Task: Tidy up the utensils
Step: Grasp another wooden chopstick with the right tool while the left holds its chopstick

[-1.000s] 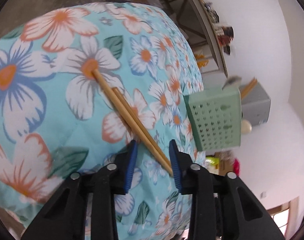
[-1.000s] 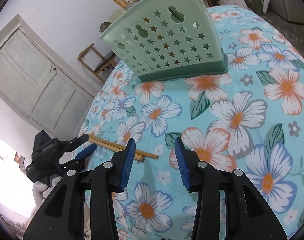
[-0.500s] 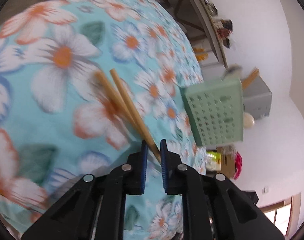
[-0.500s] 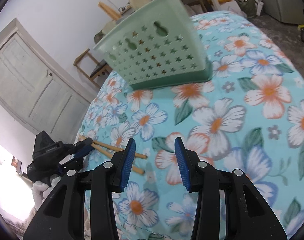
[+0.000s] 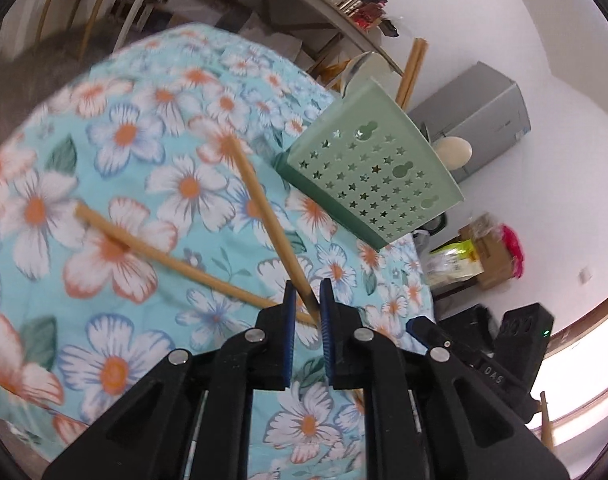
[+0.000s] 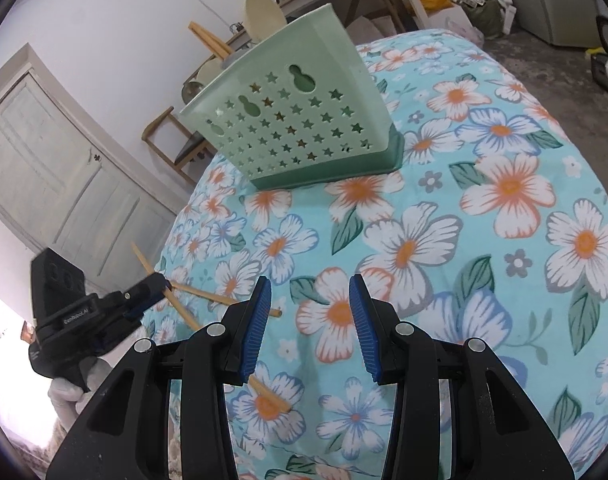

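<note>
Left tool (image 5: 306, 300) clamped on one pale wooden chopstick (image 5: 263, 216); second wooden chopstick (image 5: 163, 258) lies left on the floral-clothed counter (image 5: 115, 360); green star-perforated plastic basket (image 5: 368, 172) far right.

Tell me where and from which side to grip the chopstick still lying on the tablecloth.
Grip the lying chopstick at its bare middle, from straight above, fingers across its width. It lies flat on the tablecloth, and its near end runs under the left gripper, which holds the other chopstick.

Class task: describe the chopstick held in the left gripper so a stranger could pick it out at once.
Find the green basket on the floral tablecloth. In front of it are two wooden chopsticks. The held chopstick is clamped at its near end by the left gripper and points toward the basket, while the other chopstick lies flat on the cloth.
</note>
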Demonstrator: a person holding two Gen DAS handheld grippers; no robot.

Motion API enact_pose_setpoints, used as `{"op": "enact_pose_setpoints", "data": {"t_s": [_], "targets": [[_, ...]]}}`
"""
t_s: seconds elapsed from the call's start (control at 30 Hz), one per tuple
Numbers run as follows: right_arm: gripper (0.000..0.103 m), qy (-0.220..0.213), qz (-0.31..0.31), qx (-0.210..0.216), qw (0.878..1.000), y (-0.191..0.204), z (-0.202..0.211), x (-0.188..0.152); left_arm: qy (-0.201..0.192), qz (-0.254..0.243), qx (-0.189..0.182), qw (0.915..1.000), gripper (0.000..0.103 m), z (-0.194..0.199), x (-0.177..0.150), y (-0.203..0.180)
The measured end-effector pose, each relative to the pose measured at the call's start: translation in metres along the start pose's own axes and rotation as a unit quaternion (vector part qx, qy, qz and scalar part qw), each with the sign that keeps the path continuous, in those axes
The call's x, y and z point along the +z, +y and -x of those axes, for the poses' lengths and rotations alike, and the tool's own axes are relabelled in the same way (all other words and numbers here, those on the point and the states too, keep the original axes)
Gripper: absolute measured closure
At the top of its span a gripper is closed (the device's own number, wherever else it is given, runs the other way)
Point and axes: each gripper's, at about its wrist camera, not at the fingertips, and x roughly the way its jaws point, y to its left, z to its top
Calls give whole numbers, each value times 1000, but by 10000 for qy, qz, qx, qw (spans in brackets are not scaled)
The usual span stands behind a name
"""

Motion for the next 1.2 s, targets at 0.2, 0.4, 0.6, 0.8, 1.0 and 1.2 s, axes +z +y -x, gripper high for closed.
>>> {"op": "enact_pose_setpoints", "data": {"t_s": [0.2,0.4,0.6,0.8,1.0,1.2], "targets": [[63,47,159,94,9998,9,-4,1,-113,-146,144,9997,93,7,6,-7],[63,272,961,424,9941,47,-23,7,-345,23,150,9993,94,33,11,10],[63,857,2306,563,9676,88,-65,8,-495,280,305,9979,95,51,14,34],[74,1425,3504,325,9251,110,-101,-3,-493,474,327,9971,94,51,14,49],[94,1381,3582,-52,9233,100,-97,-11,-406,520,374,9971,94,37,16,53],[98,1276,2682,-349,9542,51,-59,-9,-150,423,501,9977,94,10,22,49]]}}
